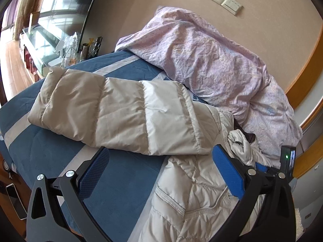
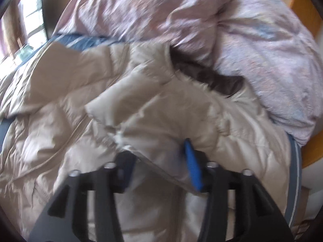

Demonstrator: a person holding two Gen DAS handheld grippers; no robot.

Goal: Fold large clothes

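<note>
Left claw (image 1: 161,173) open over jacket (image 1: 125,111); quilt (image 1: 212,60) beyond.

No text, labels, brands or numbers I can read anywhere in my two views.

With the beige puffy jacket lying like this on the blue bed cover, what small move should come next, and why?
Probably close the right tool on the beige quilted down jacket: a fold of its fabric already bulges between the open blue pads near the dark-lined collar, though the blurred frame hides whether they press. The left tool hangs open above the blue striped bed cover, holding nothing.
</note>
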